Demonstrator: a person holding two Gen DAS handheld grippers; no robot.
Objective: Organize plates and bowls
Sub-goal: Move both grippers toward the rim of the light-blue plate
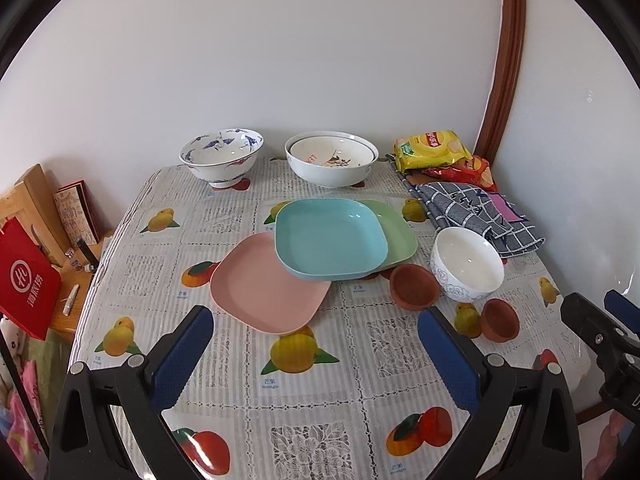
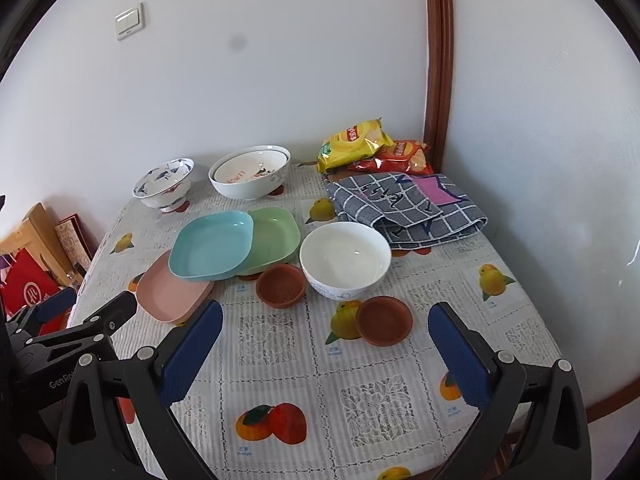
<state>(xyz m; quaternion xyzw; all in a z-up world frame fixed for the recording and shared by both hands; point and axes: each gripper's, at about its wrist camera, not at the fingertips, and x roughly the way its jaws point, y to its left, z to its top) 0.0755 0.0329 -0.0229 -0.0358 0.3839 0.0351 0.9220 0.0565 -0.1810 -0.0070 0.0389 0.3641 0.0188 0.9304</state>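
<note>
On the fruit-print table a blue square plate (image 1: 331,240) (image 2: 212,246) lies tilted across a pink plate (image 1: 268,284) (image 2: 172,292) and a green plate (image 1: 400,232) (image 2: 276,236). A white bowl (image 1: 467,264) (image 2: 345,260) stands to their right, with two small brown dishes (image 1: 414,286) (image 1: 500,319) (image 2: 281,285) (image 2: 384,320) near it. At the back stand a blue-patterned bowl (image 1: 221,156) (image 2: 163,184) and a large white bowl (image 1: 331,164) (image 2: 250,178) with a smaller bowl nested inside. My left gripper (image 1: 316,330) and right gripper (image 2: 326,326) hover open over the near table, holding nothing.
Yellow and red snack bags (image 1: 432,150) (image 2: 356,142) and a folded checked cloth (image 1: 480,212) (image 2: 408,208) fill the back right corner by the wall. A red bag (image 1: 24,284) and wooden furniture (image 1: 36,200) stand left of the table (image 1: 320,400).
</note>
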